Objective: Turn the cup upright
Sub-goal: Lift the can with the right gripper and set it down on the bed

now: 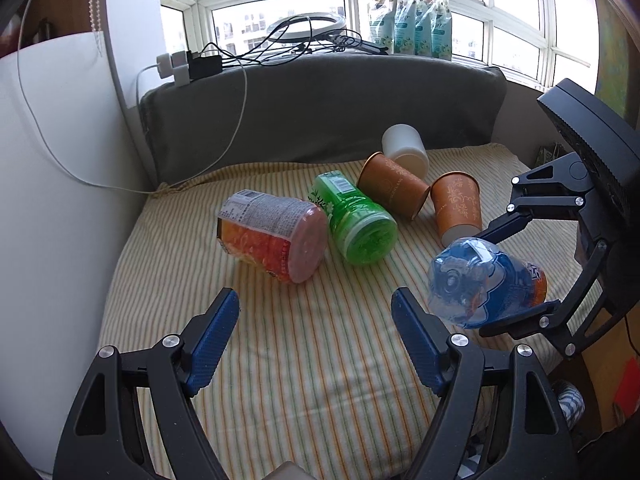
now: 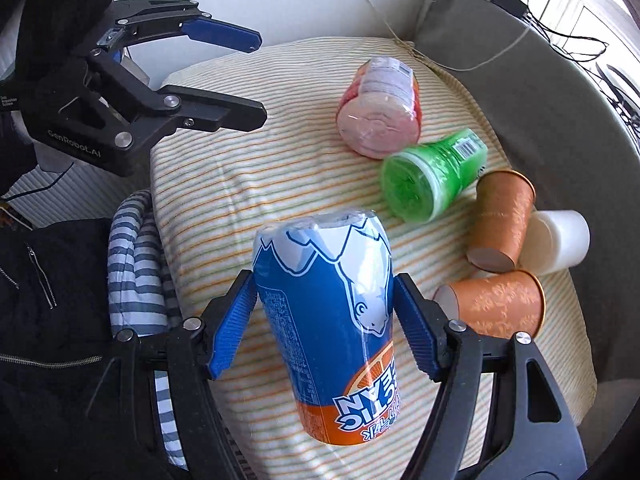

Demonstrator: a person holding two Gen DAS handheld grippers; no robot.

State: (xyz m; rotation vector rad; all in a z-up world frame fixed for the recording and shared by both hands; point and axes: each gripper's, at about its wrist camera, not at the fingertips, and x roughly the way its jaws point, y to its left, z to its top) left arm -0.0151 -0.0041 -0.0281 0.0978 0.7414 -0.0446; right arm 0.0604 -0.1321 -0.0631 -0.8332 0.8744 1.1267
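Note:
My right gripper (image 2: 325, 322) is shut on a blue and orange cup (image 2: 332, 328) and holds it above the striped cushion (image 2: 280, 120), base pointing away from me. The same cup (image 1: 476, 286) shows in the left wrist view at the right, held by the right gripper (image 1: 532, 264). My left gripper (image 1: 314, 334) is open and empty over the cushion's (image 1: 280, 360) front; it also shows in the right wrist view (image 2: 260, 76). A pink cup (image 1: 276, 236), a green cup (image 1: 356, 222), two brown paper cups (image 1: 394, 190) (image 1: 458, 206) and a white cup (image 1: 406, 148) lie on their sides.
A grey backrest (image 1: 320, 112) stands behind the cushion, with a power strip and cables (image 1: 192, 66) on top. A white wall panel (image 1: 52, 200) is at the left. Pouches (image 1: 412, 20) stand on the windowsill. A striped cloth (image 2: 136, 264) hangs at the cushion's edge.

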